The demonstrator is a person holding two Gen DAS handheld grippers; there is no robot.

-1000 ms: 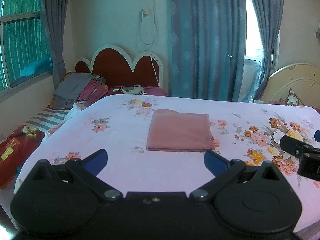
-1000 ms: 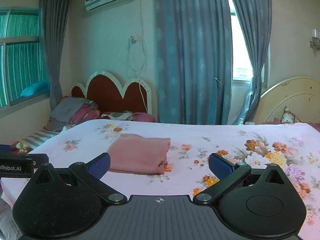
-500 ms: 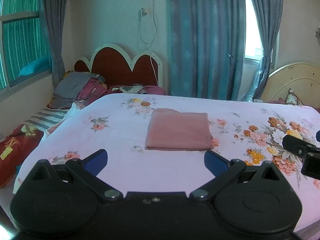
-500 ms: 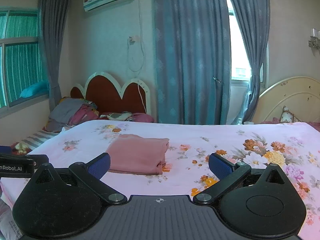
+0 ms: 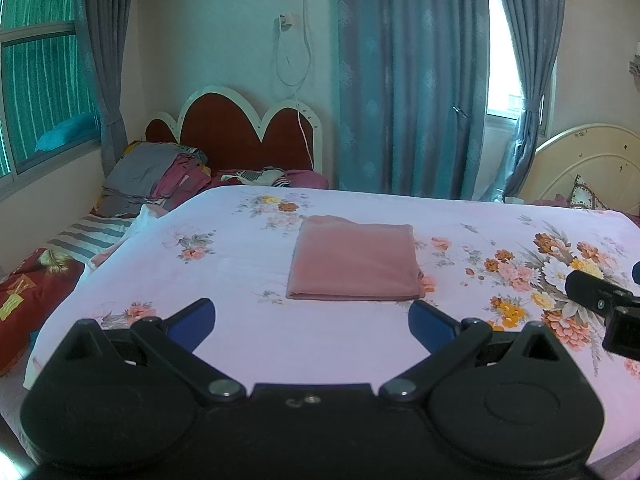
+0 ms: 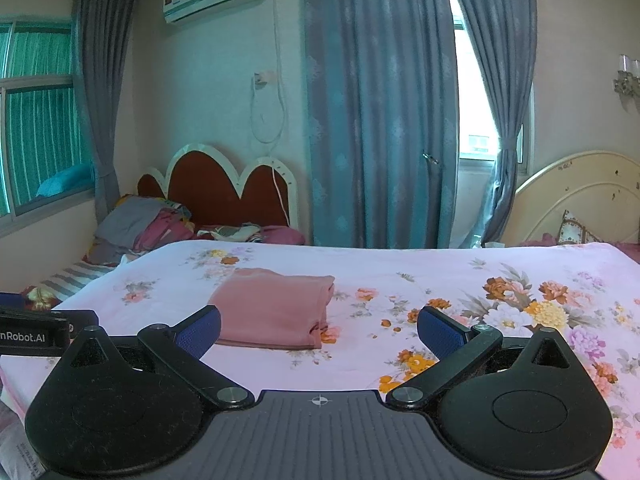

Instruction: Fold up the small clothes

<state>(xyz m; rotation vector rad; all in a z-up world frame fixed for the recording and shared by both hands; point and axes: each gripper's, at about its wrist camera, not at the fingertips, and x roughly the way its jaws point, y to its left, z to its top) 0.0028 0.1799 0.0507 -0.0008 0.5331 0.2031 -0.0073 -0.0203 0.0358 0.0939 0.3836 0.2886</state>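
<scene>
A pink garment point(image 5: 354, 262) lies folded into a neat rectangle on the floral bedsheet point(image 5: 248, 332); it also shows in the right wrist view point(image 6: 276, 306). My left gripper point(image 5: 311, 320) is open and empty, held back from the garment above the near part of the bed. My right gripper point(image 6: 319, 330) is open and empty, also short of the garment, which lies ahead to its left. The right gripper's body shows at the right edge of the left wrist view point(image 5: 604, 300).
A pile of unfolded clothes point(image 5: 156, 176) sits at the far left by a red headboard point(image 5: 244, 136). A second bed with a cream headboard point(image 5: 592, 164) stands at the right. Curtains point(image 5: 408, 80) hang behind. A red pillow point(image 5: 28, 292) lies at the left.
Both grippers have drawn back and lifted slightly from the folded garment. Both stay open and empty. The garment has not moved.
</scene>
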